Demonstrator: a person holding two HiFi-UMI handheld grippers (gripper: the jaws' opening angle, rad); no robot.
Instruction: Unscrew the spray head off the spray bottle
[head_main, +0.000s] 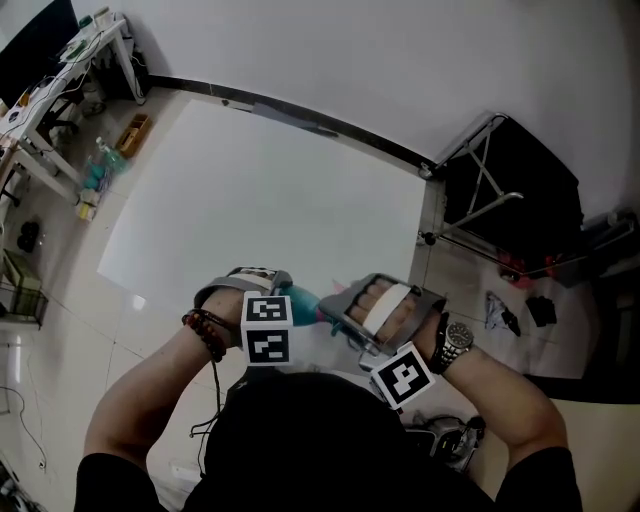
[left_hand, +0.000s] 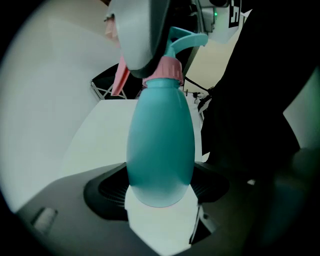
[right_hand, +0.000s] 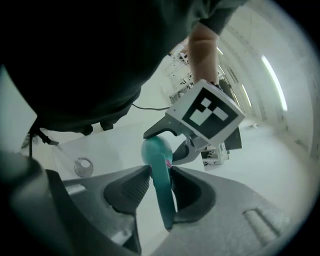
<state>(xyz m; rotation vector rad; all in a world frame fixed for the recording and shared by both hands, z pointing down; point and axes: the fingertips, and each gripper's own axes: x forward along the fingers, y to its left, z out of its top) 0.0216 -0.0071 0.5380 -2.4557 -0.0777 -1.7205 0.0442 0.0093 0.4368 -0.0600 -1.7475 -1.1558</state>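
A teal spray bottle (left_hand: 160, 145) with a pink collar (left_hand: 165, 70) and a teal spray head (left_hand: 187, 40) is held up in front of me, over the near edge of the white table (head_main: 260, 200). My left gripper (left_hand: 160, 195) is shut on the bottle's rounded body, one pad on each side. My right gripper (right_hand: 161, 187) is shut on the spray head (right_hand: 164, 195), which stands thin between its dark pads; the bottle's body (right_hand: 154, 147) shows beyond. In the head view the two grippers (head_main: 290, 300) (head_main: 338, 315) meet at the bottle (head_main: 305, 302), close to my chest.
A black folding stand (head_main: 510, 190) is right of the table. A cluttered desk (head_main: 60, 70) and some bottles (head_main: 100, 165) sit at the far left. Small items lie on the floor at right (head_main: 520, 310). A small clear ring (right_hand: 83, 165) lies on the table.
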